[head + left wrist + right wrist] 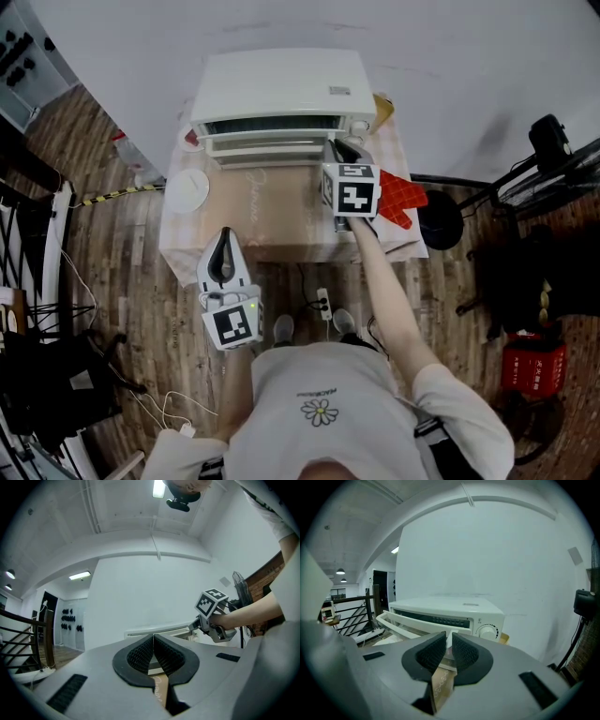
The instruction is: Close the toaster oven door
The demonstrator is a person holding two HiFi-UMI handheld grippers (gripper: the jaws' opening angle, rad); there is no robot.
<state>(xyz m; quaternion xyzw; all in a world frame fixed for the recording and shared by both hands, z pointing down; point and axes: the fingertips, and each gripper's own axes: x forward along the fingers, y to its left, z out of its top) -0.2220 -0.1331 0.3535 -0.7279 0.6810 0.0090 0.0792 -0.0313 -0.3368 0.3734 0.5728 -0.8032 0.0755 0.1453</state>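
Right gripper [339,150]: I hold its jaws a narrow slit apart with nothing clamped. The tips are at the right end of the door handle [405,622].
Left gripper [225,246]: jaws together, empty, low over the near edge of the table [281,214].
Toaster oven [277,89]: white, at the table's back by the wall.
Door [267,145]: part-open, its top edge leaning out toward me.
Risk, as I judge it: a push at one end only could slide my tips off the handle, so the door drops open. It could also shove the oven backward.
Seen only from my right gripper: the dial [488,632].
Seen only from my head: white plate [187,190] to the left, red cloth [401,197] to the right.
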